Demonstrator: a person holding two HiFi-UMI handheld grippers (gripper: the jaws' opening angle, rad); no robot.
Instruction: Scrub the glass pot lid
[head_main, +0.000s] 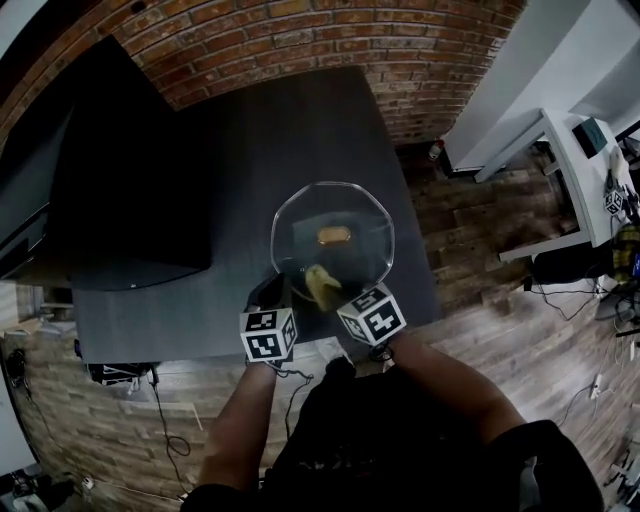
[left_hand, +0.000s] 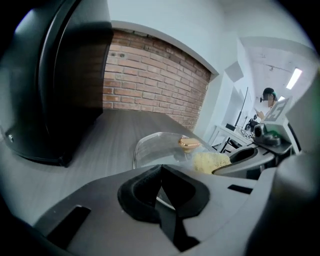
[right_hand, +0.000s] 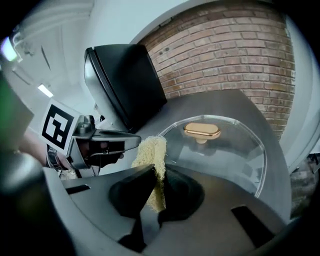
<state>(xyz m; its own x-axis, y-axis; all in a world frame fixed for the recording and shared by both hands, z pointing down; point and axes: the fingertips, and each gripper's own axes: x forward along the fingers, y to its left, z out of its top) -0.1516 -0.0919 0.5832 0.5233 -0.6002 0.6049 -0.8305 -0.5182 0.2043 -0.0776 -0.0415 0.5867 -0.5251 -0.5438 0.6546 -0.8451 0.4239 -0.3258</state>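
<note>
- The glass pot lid (head_main: 352, 212) lies knob-up on the bench (head_main: 300, 120); the left claw (left_hand: 160, 176) is closed on its rim at 7 o'clock.
- The right claw (right_hand: 156, 186) pinches a yellow scrub pad (right_hand: 150, 151) at the lid's 6 o'clock edge.
- No suds or streaks show, so the scrubbing looks barely begun and most of the glass is left.

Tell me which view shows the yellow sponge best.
The right gripper view: the yellow sponge stands clamped in the right gripper, nearly whole, with the glass lid behind it. The head view shows only a small yellow strip; the left gripper view shows a clump at right.
</note>
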